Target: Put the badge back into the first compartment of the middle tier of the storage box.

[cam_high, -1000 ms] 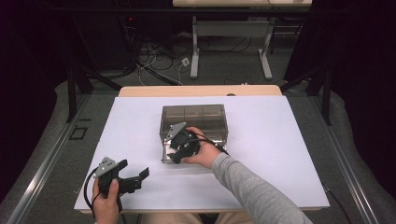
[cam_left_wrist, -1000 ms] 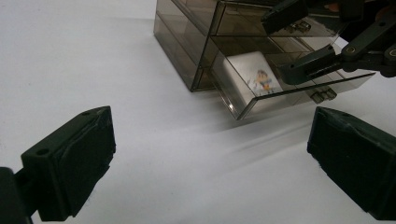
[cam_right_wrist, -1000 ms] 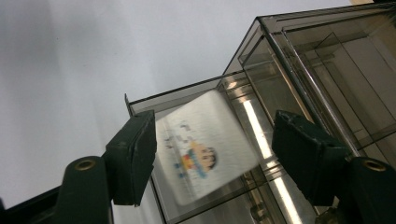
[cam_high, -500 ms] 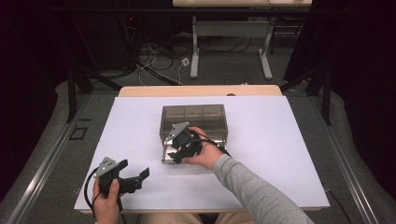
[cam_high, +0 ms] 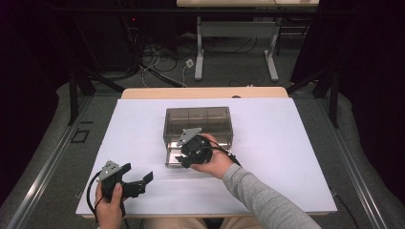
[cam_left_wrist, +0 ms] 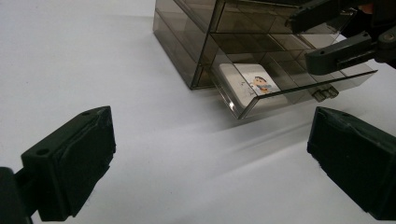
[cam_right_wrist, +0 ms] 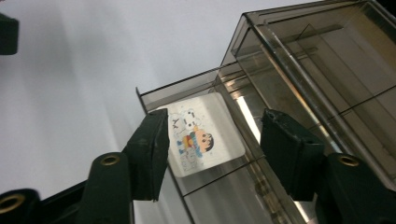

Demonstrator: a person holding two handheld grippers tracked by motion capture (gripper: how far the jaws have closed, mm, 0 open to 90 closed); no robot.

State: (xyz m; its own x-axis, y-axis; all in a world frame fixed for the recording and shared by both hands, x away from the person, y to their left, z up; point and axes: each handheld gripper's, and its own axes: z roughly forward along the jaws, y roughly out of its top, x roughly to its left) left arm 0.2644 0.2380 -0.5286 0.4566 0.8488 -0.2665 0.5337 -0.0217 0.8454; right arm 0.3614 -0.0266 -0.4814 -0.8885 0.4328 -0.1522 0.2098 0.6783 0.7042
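Observation:
A smoky clear drawer box [cam_high: 198, 123] stands mid-table, its bottom drawer [cam_left_wrist: 299, 95] pulled out toward me. In that drawer lies a white card with a cartoon figure [cam_right_wrist: 203, 135], seen too as the card [cam_left_wrist: 250, 83] from the left gripper view. My right gripper [cam_high: 185, 155] hovers over the open drawer, jaws open on either side of the card in its own view [cam_right_wrist: 222, 154], holding nothing. My left gripper [cam_high: 138, 172] rests near the front left of the table, jaws wide apart [cam_left_wrist: 210, 163] and facing the box.
White sheet [cam_high: 286, 157] covers the table, with bare room left and right of the box. Beyond the far edge there are cables [cam_high: 157, 62] and a table frame [cam_high: 234, 43] on the floor. The right gripper [cam_left_wrist: 341, 39] shows in the upper right of the left gripper view.
The right gripper has crept slightly toward the near side over the pulled-out drawer. The left gripper has stayed put.

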